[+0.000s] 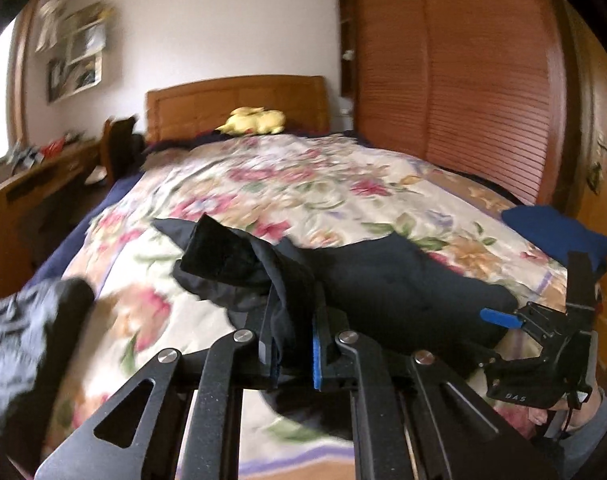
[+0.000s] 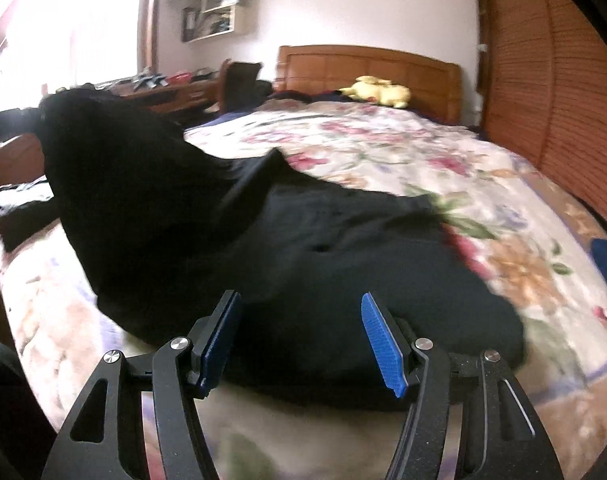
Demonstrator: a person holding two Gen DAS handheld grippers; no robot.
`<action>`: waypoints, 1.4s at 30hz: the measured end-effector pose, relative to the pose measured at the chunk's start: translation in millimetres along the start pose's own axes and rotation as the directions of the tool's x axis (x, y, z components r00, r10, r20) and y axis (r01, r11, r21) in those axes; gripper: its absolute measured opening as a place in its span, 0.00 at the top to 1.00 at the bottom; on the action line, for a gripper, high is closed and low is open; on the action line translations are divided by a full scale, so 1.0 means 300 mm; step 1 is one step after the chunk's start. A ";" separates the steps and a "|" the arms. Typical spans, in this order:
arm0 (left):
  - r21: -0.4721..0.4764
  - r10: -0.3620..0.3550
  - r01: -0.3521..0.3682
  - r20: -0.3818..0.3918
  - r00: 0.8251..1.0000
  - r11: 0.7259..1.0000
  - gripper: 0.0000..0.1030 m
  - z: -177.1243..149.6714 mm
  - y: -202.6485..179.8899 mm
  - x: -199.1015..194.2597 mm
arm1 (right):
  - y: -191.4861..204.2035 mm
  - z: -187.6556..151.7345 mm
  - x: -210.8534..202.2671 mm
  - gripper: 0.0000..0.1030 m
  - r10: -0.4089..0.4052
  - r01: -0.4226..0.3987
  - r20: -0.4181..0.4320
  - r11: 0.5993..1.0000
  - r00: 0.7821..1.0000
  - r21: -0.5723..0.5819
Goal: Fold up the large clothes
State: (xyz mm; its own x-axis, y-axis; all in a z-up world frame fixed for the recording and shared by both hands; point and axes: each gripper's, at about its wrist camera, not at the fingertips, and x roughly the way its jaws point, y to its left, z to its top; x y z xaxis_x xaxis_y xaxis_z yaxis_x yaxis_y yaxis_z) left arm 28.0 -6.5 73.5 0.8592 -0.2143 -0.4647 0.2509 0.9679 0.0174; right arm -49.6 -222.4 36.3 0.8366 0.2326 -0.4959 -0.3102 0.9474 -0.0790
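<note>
A large black garment [image 1: 403, 280] lies across the floral bedspread [image 1: 283, 184] near the foot of the bed. My left gripper [image 1: 291, 332] is shut on a bunched sleeve or corner of it, and the cloth folds up over the fingers. In the right wrist view the garment [image 2: 303, 248] rises to the left into a raised corner [image 2: 63, 112]. My right gripper [image 2: 303, 340] stands open just above the garment's near edge, its blue pads [image 2: 383, 348] apart with nothing pinched between them. It also shows at the right of the left wrist view [image 1: 539, 296].
A folded blue cloth [image 1: 555, 232] lies at the bed's right edge. Another dark garment [image 1: 23, 340] sits at the left edge. A yellow plush toy [image 1: 255, 120] rests by the wooden headboard [image 1: 239, 100]. Louvred wardrobe doors [image 1: 463, 100] line the right side, and a desk [image 1: 35, 184] the left.
</note>
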 end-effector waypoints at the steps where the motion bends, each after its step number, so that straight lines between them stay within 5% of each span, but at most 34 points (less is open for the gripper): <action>1: 0.021 -0.012 0.012 0.000 1.000 1.000 0.89 0.016 -0.039 0.008 | -0.021 -0.003 -0.016 0.38 -0.022 0.022 0.008 1.000 1.000 0.004; 11: 0.166 -0.162 0.170 -0.059 0.985 0.971 0.90 0.140 -0.453 0.150 | -0.192 -0.064 -0.120 0.38 -0.145 0.144 0.012 0.987 0.989 0.070; 19: 0.178 -0.215 0.252 -0.201 0.956 0.951 0.89 0.057 -0.616 0.281 | -0.309 -0.108 -0.190 0.38 -0.200 0.197 0.001 0.967 0.980 0.164; 23: 0.169 -0.220 0.259 -0.219 0.951 0.951 0.86 0.021 -0.618 0.265 | -0.313 -0.117 -0.219 0.38 -0.206 0.202 0.007 0.964 0.978 0.173; 27: 0.119 -0.288 0.309 -0.167 0.943 0.943 0.65 0.041 -0.588 0.210 | -0.315 -0.128 -0.229 0.38 -0.212 0.208 0.010 0.963 0.977 0.173; 33: 0.144 -0.279 0.289 -0.088 0.956 0.946 0.57 0.075 -0.521 0.097 | -0.308 -0.115 -0.221 0.38 -0.214 0.207 0.024 0.963 0.977 0.171; 37: 0.119 -0.249 0.253 -0.042 0.968 0.960 0.25 0.057 -0.422 0.054 | -0.291 -0.101 -0.207 0.38 -0.209 0.201 0.044 0.968 0.977 0.149; 42: 0.038 -0.191 0.191 -0.016 0.982 0.981 0.24 0.003 -0.256 0.045 | -0.287 -0.077 -0.212 0.38 -0.187 0.174 0.075 0.973 0.979 0.152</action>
State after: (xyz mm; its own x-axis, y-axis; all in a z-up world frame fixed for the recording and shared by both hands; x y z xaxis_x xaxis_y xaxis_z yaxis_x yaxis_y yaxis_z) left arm 20.9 -83.8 66.7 0.7885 -0.3928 -0.4732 0.4271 0.9034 -0.0382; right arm -86.7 -323.7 54.9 0.9114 0.0669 -0.4061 -0.0873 0.9957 -0.0320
